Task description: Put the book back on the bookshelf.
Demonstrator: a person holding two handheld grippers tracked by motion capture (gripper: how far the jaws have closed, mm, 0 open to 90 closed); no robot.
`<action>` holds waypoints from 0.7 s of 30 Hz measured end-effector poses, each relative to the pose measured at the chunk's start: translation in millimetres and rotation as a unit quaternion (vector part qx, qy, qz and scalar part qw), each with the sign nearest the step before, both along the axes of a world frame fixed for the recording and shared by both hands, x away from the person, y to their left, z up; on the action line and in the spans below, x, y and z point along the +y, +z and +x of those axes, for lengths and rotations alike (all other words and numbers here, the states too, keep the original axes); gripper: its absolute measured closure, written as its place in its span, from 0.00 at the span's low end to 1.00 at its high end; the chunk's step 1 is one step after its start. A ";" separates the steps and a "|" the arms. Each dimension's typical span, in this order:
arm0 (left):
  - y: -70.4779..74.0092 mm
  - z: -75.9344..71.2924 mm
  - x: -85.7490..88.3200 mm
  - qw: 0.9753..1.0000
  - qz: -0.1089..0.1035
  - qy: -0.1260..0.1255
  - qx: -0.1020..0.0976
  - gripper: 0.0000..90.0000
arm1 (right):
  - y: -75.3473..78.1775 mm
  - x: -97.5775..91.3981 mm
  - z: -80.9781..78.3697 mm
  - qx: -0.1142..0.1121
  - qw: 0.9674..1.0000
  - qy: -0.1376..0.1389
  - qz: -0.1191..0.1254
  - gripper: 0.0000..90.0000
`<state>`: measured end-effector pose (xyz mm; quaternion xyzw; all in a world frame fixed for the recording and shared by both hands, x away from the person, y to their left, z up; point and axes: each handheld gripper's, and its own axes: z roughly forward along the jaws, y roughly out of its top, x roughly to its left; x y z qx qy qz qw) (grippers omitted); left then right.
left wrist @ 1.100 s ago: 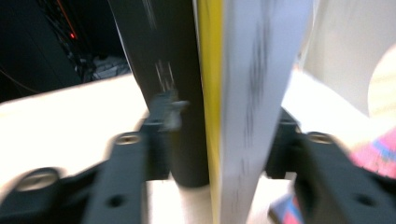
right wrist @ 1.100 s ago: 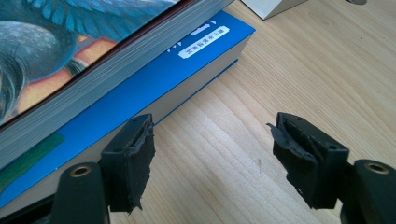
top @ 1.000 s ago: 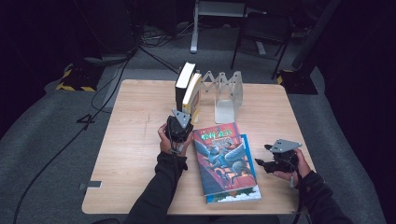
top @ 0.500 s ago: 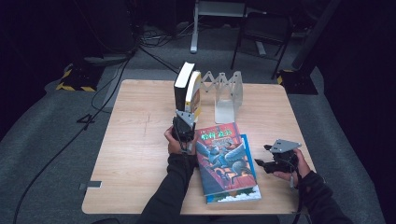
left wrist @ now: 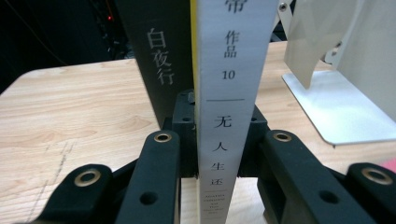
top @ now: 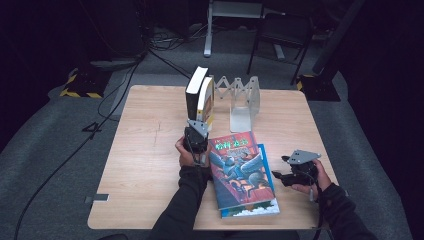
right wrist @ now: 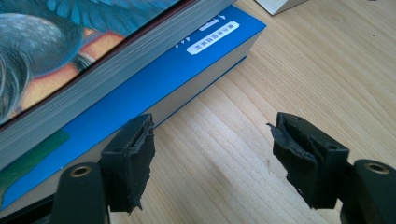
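Two books stand upright at the table's far middle: a black one point(top: 193, 94) point(left wrist: 156, 60) and a white-spined one point(top: 205, 100) point(left wrist: 229, 93) to its right. My left gripper point(top: 200, 128) point(left wrist: 219, 128) is shut on the lower spine of the white-spined book, one jaw on each cover. A colourful book point(top: 239, 167) point(right wrist: 70, 51) lies flat on a blue book point(top: 266, 172) point(right wrist: 140, 79) near the front. My right gripper point(top: 278, 176) point(right wrist: 212, 144) rests on the table just right of that stack, open with bare wood between its jaws.
A metal folding book rack point(top: 243, 100) point(left wrist: 336, 102) stands right of the upright books. The wooden table point(top: 140, 150) has free room on its left half. Chairs, cables and a dark floor lie beyond the far edge.
My left hand has shifted slightly to the right at the foot of the upright books. The right hand has stayed where it was.
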<state>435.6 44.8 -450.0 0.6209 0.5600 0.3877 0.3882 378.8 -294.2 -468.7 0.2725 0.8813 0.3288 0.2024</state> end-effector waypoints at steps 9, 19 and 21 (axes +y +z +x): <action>-1.7 18.5 0.0 1.000 -0.026 -0.014 -0.007 0.83 | 0.4 -3.0 0.1 0.000 1.000 -0.002 0.004 0.33; -3.7 12.8 3.0 0.999 -0.026 -0.022 -0.012 0.70 | 0.0 -2.0 0.1 0.004 1.000 0.000 0.002 0.33; -4.3 10.1 3.5 0.999 -0.020 -0.025 -0.011 0.70 | -0.5 -2.7 0.7 0.005 1.000 -0.001 0.002 0.33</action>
